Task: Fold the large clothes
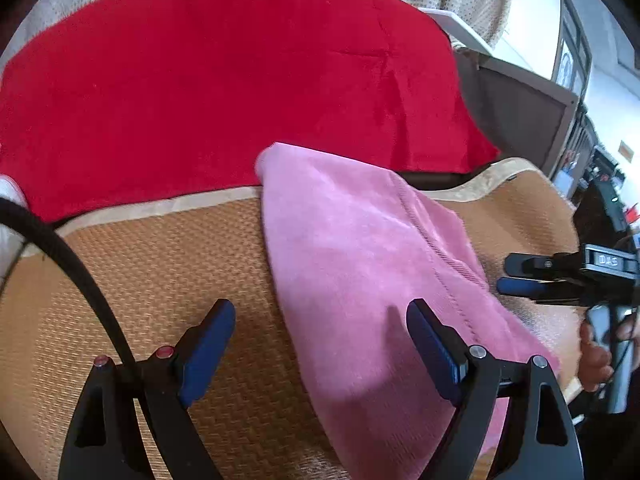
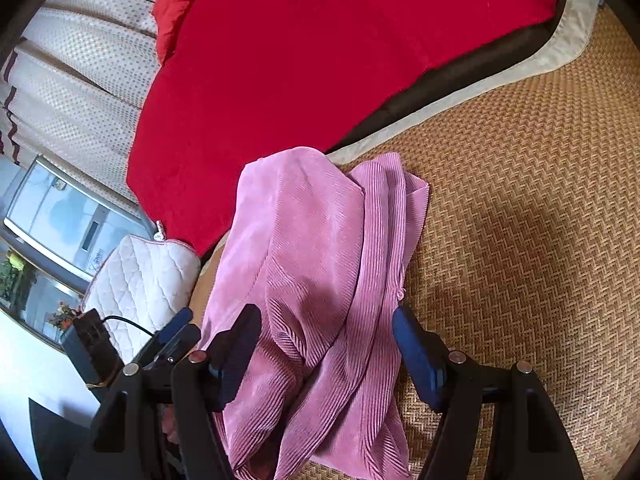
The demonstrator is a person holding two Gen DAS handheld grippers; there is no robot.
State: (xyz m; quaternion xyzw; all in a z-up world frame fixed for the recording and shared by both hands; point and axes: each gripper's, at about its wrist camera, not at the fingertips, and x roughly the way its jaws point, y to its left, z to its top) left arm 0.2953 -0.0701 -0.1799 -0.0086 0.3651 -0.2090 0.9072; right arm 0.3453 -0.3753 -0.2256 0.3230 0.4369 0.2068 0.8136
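Holding both tools above the woven mat [image 2: 520,220], I note my left gripper [image 1: 320,344] with fingers spread apart, gripping nothing, one finger over the pink corduroy garment [image 2: 320,280]. My right gripper [image 2: 326,344] is likewise spread, straddling the garment's bunched folds. Only the right wrist view shows the ribbing, a quilted white pouch [image 2: 144,280] and the curtain [image 2: 80,60]. Bare mat extends on my right; the red blanket [image 1: 220,80] borders the mat's beige far edge.
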